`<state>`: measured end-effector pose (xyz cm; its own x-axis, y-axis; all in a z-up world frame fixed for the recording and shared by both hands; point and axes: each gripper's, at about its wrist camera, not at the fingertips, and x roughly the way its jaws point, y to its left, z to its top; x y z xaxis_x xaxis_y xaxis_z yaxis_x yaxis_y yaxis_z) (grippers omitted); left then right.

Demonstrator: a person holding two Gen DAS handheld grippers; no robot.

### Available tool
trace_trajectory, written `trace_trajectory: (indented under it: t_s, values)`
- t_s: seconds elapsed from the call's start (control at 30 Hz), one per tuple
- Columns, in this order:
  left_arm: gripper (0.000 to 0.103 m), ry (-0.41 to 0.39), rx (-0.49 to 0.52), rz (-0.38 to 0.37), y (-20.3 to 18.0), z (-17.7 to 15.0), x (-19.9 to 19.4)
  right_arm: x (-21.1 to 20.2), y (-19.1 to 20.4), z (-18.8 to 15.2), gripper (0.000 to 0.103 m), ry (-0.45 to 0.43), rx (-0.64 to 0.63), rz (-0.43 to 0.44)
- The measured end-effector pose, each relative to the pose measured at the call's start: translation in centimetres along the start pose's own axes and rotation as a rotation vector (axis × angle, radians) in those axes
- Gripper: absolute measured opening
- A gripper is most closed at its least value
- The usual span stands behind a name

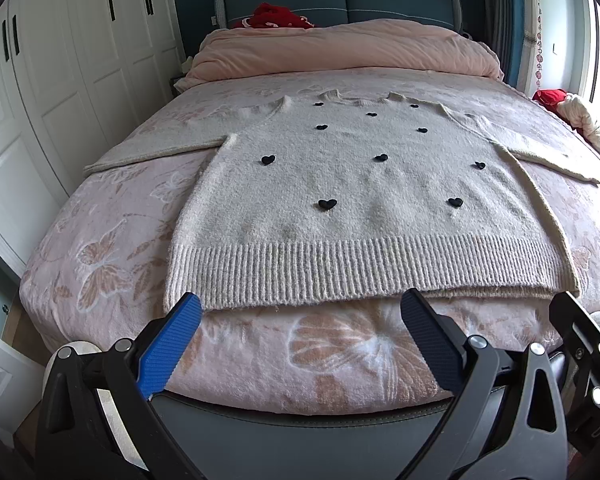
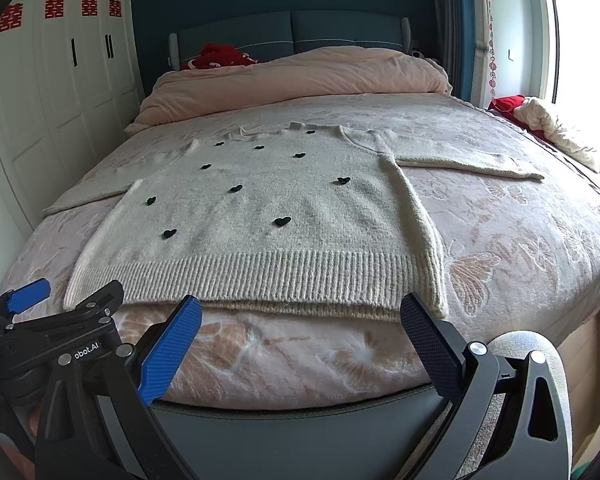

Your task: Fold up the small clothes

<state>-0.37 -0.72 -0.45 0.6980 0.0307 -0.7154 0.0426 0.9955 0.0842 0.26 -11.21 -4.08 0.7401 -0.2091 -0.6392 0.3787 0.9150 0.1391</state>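
So the cream knitted sweater with small black hearts [image 1: 352,184] is spread flat, front up, on the pink butterfly-print bed blanket [image 1: 100,248], both sleeves stretched out to the sides. Its ribbed hem [image 1: 300,272] faces the grippers and sits near the foot edge of the bed.

The left gripper [image 1: 300,308] hangs just short of that hem with its jaws spread wide and nothing between them; the fingertips line up roughly with the hem's left and middle part. The right gripper [image 2: 300,308] is the same deal, wide open and empty, just below the hem's right half, apart from the fabric.

A pink folded duvet [image 2: 300,76] is bunched up by the teal headboard [image 2: 292,28].
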Motion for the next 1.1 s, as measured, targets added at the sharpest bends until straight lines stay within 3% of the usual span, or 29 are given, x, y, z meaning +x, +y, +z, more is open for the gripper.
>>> trace_trajectory:
  t_s: [1.1]
  values:
    - [0.098, 0.000, 0.004, 0.004, -0.13, -0.21, 0.18, 0.16, 0.07, -0.13, 0.098, 0.004, 0.001, 0.002]
